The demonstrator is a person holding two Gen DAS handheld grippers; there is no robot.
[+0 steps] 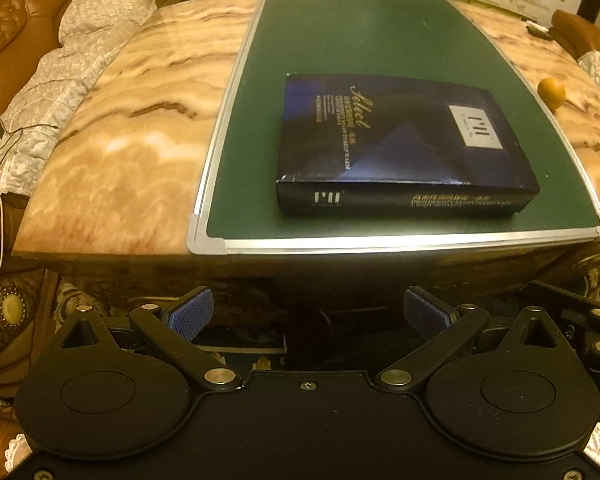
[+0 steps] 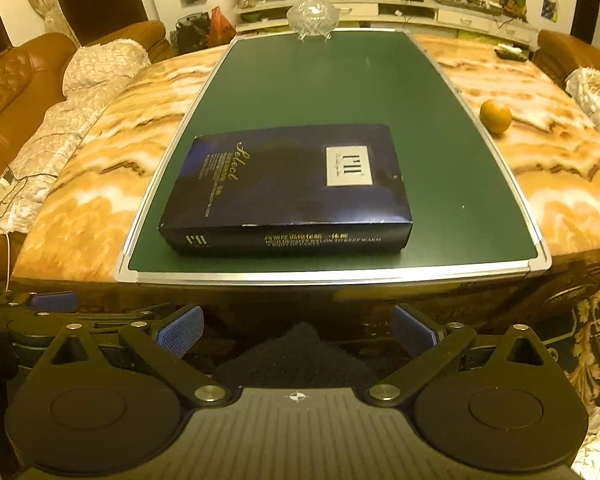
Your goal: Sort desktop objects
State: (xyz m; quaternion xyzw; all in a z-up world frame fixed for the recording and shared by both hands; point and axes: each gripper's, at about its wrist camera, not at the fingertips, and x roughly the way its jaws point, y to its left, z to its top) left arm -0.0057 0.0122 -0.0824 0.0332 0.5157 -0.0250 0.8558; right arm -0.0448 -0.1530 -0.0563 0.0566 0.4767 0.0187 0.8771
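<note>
Both grippers wide open, short of the table.
Box on green board at 12; orange at 2, glass bowl far behind; left gripper, right gripper empty.

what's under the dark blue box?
The dark blue box lies flat on the green board, which rests on the marble table. Anything beneath the box's footprint is covered.

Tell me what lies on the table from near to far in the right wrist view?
Dark blue box on the green board → orange fruit on the marble table → glass lidded bowl at the board's far edge.
</note>
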